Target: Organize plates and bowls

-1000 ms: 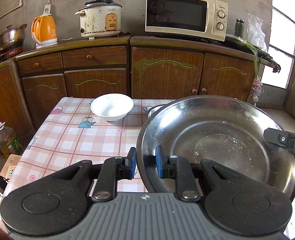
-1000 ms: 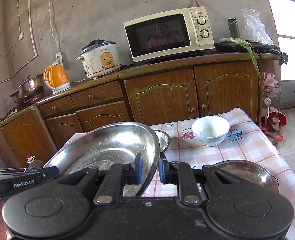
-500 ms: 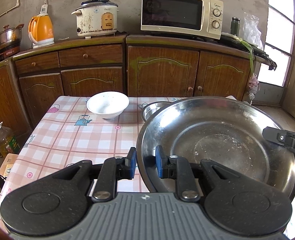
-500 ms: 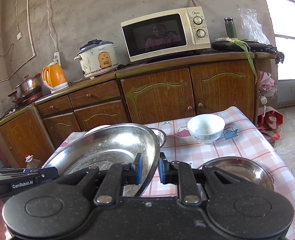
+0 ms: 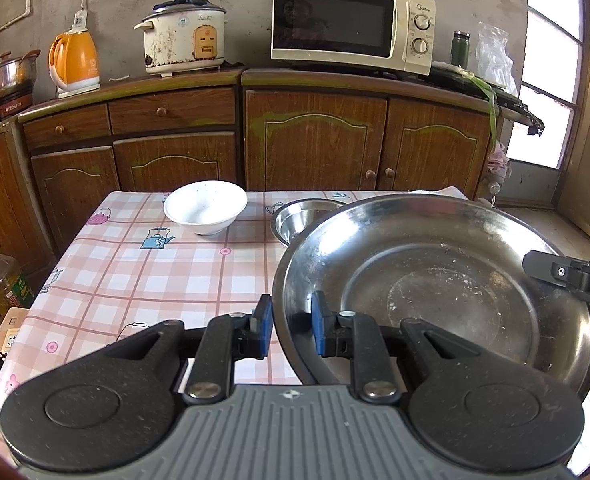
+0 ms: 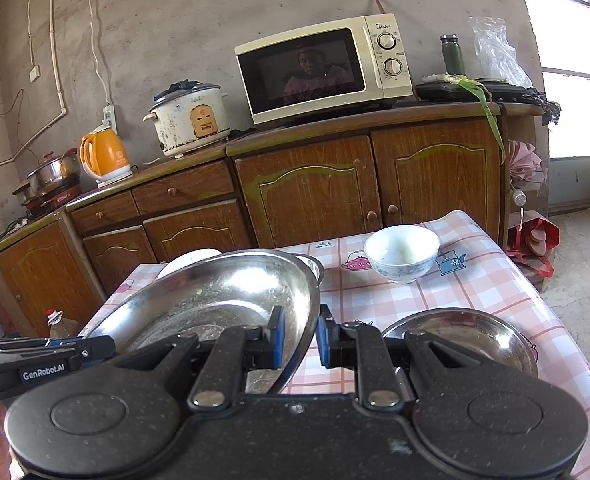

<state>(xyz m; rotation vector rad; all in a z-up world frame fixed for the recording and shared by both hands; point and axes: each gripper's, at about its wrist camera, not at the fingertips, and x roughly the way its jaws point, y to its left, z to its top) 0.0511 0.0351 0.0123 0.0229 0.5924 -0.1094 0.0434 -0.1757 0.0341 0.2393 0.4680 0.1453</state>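
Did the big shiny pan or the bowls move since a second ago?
Nothing visibly changed. The left gripper and the right gripper stay clamped on opposite rims of the big round steel pan, which hangs in the same place. The white ceramic bowl, the small steel bowl and the flat steel plate rest where they were on the checked tablecloth.

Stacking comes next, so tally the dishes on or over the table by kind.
Steel plates: 2
Steel bowls: 1
White bowls: 2
Total: 5
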